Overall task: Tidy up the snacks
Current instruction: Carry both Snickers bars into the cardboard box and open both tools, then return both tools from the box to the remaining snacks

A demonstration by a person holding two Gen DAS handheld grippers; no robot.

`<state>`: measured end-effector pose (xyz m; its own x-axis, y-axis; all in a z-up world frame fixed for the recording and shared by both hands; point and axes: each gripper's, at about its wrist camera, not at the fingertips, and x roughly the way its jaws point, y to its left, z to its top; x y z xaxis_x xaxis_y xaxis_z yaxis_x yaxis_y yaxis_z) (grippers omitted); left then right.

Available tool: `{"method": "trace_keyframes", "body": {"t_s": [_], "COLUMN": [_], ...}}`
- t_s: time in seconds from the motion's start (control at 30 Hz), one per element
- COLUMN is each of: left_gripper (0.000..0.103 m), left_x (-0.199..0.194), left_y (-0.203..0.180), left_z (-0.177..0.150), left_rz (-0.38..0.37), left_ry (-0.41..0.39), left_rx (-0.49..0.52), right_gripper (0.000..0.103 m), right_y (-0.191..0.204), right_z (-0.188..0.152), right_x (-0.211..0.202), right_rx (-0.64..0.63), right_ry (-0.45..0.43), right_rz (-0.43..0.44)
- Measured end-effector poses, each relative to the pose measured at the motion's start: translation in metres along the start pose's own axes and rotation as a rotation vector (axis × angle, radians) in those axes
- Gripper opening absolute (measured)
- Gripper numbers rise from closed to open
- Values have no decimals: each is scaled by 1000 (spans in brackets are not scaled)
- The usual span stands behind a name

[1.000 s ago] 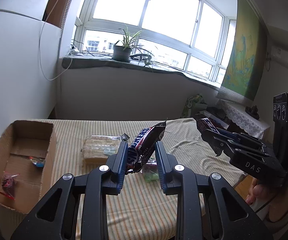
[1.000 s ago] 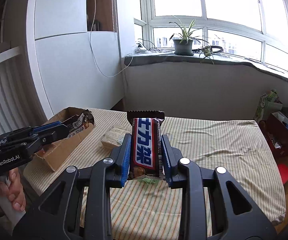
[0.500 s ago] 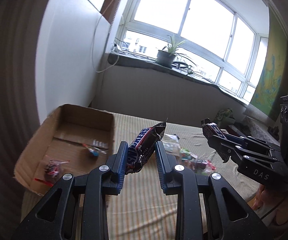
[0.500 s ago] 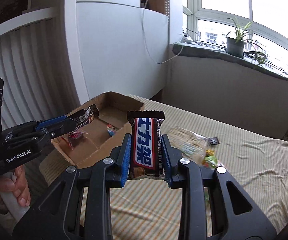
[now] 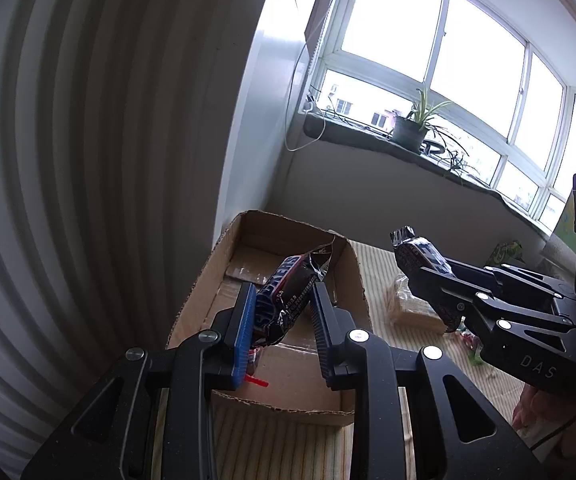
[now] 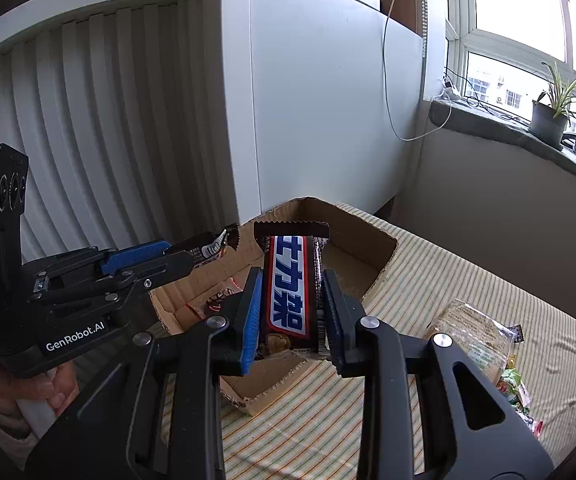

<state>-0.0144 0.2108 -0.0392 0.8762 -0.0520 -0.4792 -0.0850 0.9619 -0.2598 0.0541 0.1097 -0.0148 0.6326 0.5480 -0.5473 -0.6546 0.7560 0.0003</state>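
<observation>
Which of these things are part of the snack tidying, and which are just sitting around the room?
Part of the job:
- left gripper, holding a Snickers bar
- right gripper, holding a second Snickers bar
- cardboard box
- clear cracker packet
- small loose sweets

Just lying about:
- potted plant
- white cable
- striped tablecloth

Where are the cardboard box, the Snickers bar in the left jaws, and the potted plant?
cardboard box (image 5: 352, 276): left wrist view, right wall of the box.
Snickers bar (image 5: 283, 296): left wrist view, middle of the wrapper.
potted plant (image 6: 548, 120): right wrist view, side of the pot.
</observation>
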Motion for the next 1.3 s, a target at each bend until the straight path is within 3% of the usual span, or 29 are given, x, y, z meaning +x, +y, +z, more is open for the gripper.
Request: {"method": "trace_keyframes", "body": {"t_s": [0.4, 0.43, 0.47, 0.5, 0.57, 0.6, 0.87, 1.0, 1.3], "left_gripper": [27, 27, 30, 44, 67, 71, 71, 71, 71], "left_x": [28, 30, 32, 33, 31, 29, 18, 10, -2], "left_y": [9, 10, 11, 12, 16, 18, 36, 37, 37], "left_z": [-7, -7, -7, -8, -7, -7, -4, -3, 0], "left_rz": [3, 9, 18, 29, 47, 60, 103, 106, 127], "left_ry": [65, 72, 75, 77, 63, 50, 35, 26, 4], "left_rx": [-10, -9, -9, -11, -23, -30, -71, -75, -76], "right_gripper": [30, 35, 43, 55, 57, 57, 58, 67, 67], "right_y": [-11, -12, -14, -15, -18, -20, -16, -11, -8], "right_z": [5, 5, 4, 3, 0, -2, -5, -3, -4], "right_x": [47, 54, 61, 64, 65, 66, 56, 49, 37], "right_rx": [19, 24, 29, 36, 52, 55, 48, 37, 42], "right_ry": [44, 59, 74, 74, 68, 73, 66, 46, 20], "right_rz": [48, 63, 67, 61, 65, 60, 44, 34, 34]}}
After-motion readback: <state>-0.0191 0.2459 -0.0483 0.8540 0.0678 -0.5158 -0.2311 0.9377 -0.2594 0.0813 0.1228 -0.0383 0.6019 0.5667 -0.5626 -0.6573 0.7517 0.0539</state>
